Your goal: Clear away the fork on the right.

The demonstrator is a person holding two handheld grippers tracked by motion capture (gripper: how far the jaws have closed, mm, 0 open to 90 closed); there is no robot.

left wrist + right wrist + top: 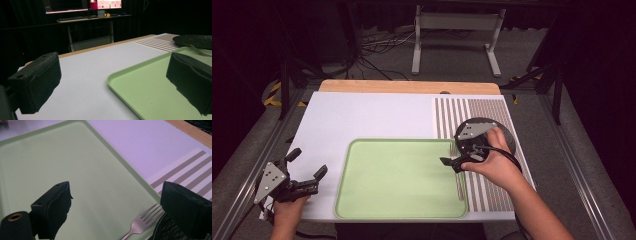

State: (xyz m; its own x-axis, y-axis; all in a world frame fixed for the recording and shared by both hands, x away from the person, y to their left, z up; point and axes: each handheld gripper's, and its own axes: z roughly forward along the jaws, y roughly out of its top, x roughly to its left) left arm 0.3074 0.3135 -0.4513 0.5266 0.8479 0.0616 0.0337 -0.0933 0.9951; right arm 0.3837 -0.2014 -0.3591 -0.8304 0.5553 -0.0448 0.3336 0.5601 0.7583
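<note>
High view first: a white board (362,120) covers a wooden table (409,86), with a pale green tray (399,177) lying at the near middle and a striped placemat (482,150) along the right side. A dark round plate (507,135) sits on the placemat just right of the tray's far right corner, partly hidden by the right hand (492,160). That hand holds the right gripper (451,161) over the tray's right edge, its jaws pointing left and standing apart with nothing between them. A fork (458,170) lies along the tray's right rim, tines toward the far side. At the near left corner of the board the left hand (287,212) holds the left gripper (307,165), jaws spread wide and empty, well apart from the tray's left edge. Left gripper view shows its two black jaws far apart over the white board, the tray's corner (130,75) between them and the dark plate (195,40) at the far right. Right gripper view shows the jaws parted above the tray (50,160), with the fork (142,221) lying near the right jaw, its tines on the tray's edge beside the plate's dark rim (165,227) and the placemat (185,175).
</note>
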